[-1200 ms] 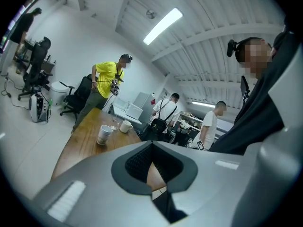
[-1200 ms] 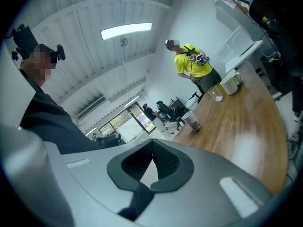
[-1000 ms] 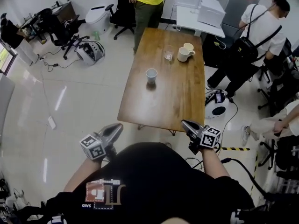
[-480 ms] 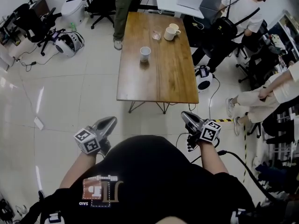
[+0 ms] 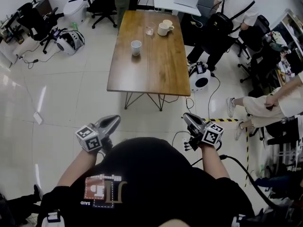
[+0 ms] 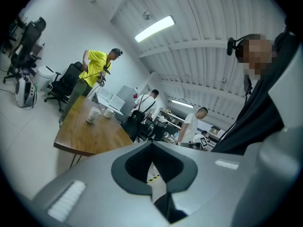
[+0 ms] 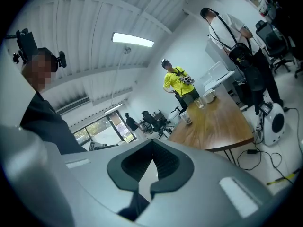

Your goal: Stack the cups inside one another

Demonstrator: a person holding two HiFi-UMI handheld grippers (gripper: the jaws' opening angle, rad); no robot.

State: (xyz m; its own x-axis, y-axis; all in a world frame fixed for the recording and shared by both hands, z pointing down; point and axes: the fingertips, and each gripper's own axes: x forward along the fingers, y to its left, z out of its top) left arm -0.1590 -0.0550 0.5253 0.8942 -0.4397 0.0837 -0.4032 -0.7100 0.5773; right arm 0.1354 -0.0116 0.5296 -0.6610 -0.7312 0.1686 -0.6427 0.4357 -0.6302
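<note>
— Where do the cups sit from us?
— On the far half of the wooden table (image 5: 156, 70), well ahead of us. The white cup (image 5: 136, 46) is nearest, with the glass (image 5: 149, 30) and the mug (image 5: 163, 29) beyond it, along the table's long axis.
— And our 2 grippers?
— The left gripper (image 5: 115, 119) and right gripper (image 5: 187, 117) are both clenched on nothing. We judge the left is nearer the white cup.
</note>
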